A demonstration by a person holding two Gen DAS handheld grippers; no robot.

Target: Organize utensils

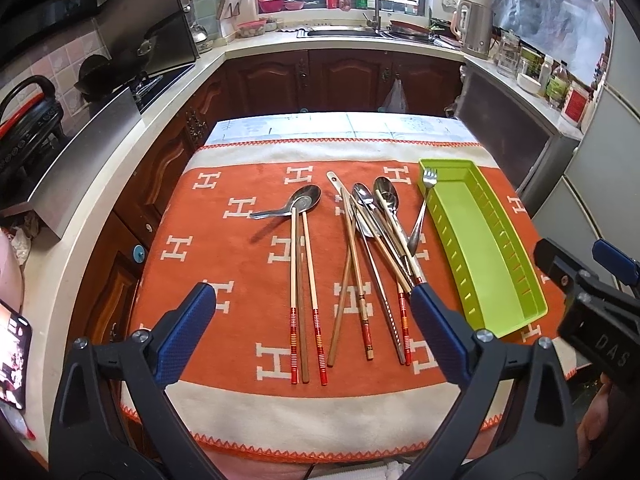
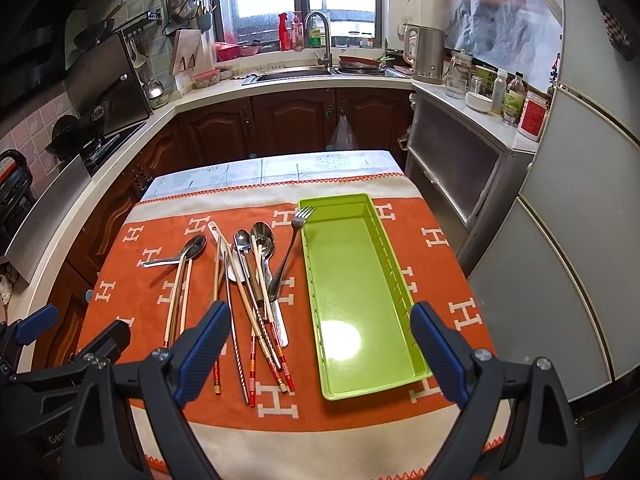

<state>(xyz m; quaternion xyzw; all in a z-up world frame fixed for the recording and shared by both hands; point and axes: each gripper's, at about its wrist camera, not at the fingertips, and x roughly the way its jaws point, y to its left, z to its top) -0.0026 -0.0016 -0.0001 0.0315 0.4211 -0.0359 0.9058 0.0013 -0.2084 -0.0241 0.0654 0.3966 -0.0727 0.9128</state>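
Utensils (image 1: pixel 372 248) lay heaped left of the empty tray (image 2: pixel 356 292), so I held both claws, left (image 1: pixel 312 312) and right (image 2: pixel 320 328), spread wide, grasping nothing, ready to sort.

A small table (image 2: pixel 352 160) carries an orange cloth (image 1: pixel 224 248) patterned with white H shapes. On the cloth lies a green tray (image 1: pixel 486 256); a fork (image 1: pixel 422 210) leans on its left rim, and left of that lie spoons (image 1: pixel 306 198) and chopsticks (image 1: pixel 306 300), partly heaped
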